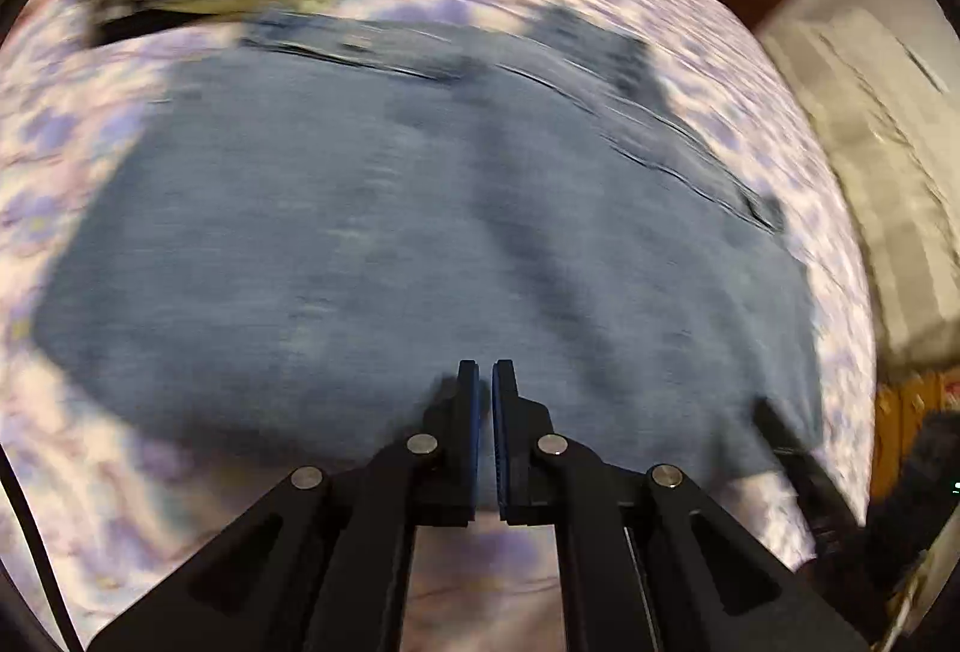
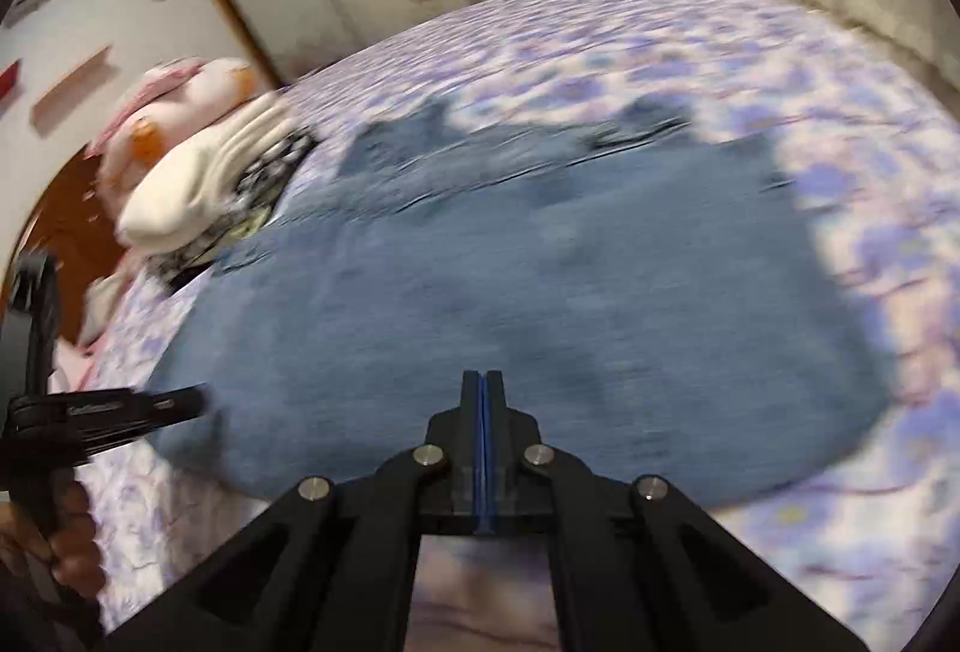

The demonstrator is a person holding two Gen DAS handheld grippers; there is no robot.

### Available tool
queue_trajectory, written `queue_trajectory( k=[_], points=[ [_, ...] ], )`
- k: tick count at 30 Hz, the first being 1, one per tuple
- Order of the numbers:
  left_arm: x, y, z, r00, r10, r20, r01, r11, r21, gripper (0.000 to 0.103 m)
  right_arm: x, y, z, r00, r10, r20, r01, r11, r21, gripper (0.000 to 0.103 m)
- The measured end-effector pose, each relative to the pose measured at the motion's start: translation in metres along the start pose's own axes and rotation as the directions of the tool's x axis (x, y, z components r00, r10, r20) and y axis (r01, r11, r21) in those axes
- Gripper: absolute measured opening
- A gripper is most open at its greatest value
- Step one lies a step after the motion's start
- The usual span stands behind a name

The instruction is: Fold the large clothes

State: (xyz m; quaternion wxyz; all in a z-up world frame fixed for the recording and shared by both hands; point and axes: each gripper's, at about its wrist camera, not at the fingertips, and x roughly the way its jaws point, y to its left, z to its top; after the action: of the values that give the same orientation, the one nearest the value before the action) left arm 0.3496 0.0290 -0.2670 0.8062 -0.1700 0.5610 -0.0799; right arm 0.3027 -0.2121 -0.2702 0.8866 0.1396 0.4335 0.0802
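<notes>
**Denim spread flat, both tongs empty above it**

Across the bed point(image 2: 750, 69), on a sheet printed with soft purple and white flowers, lies the blue denim garment point(image 1: 372, 232). It is a broad, rounded slab of cloth with a fine woven grain, mostly smooth, with a darker crease running down its middle and raised seams along its far edge. Both views are smeared by motion, so finer detail is lost.

My left tongs point(image 1: 486, 370) hang over the near hem of the denim, the black fingers drawn almost together with only a sliver of gap between the ribbed blue pads, nothing between them. My right tongs point(image 2: 482, 379) are pressed fully closed, the blue pads meeting in a thin line, also holding nothing, poised above the near part of the same cloth.

At the far left corner of the garment sits a pile of folded clothes point(image 2: 204, 184), cream and plump on top, with black-and-white patterned fabric beneath. Behind it rests a pink and white plush toy point(image 2: 180, 99). My hand point(image 2: 72, 538) grips the other tool's handle at the right view's left edge.
</notes>
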Motion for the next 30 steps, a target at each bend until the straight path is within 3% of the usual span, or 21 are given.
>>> queue_trajectory(
  k=[4, 15, 24, 30],
  points=[
    [0.032, -0.020, 0.005, 0.999, -0.037, -0.012, 0.038, 0.998, 0.045, 0.002, 0.034, 0.024, -0.007, 0.995, 0.091, -0.028, -0.090, 0.996, 0.011, 0.000],
    [0.078, -0.011, 0.078, 0.990, -0.102, 0.098, 0.108, 0.992, -0.060, 0.002, 0.094, 0.018, 0.035, 0.992, 0.127, 0.016, -0.128, 0.990, 0.058, 0.000],
    [0.110, -0.016, 0.127, 0.987, -0.063, 0.150, 0.072, 0.996, -0.054, 0.002, 0.134, 0.019, 0.079, 0.995, 0.098, -0.009, -0.097, 0.994, 0.043, 0.000],
    [0.110, -0.016, 0.123, 0.982, -0.028, 0.187, 0.026, 1.000, 0.010, 0.001, 0.142, 0.011, 0.087, 0.990, 0.135, -0.024, -0.133, 0.988, 0.083, 0.000]
  ],
)
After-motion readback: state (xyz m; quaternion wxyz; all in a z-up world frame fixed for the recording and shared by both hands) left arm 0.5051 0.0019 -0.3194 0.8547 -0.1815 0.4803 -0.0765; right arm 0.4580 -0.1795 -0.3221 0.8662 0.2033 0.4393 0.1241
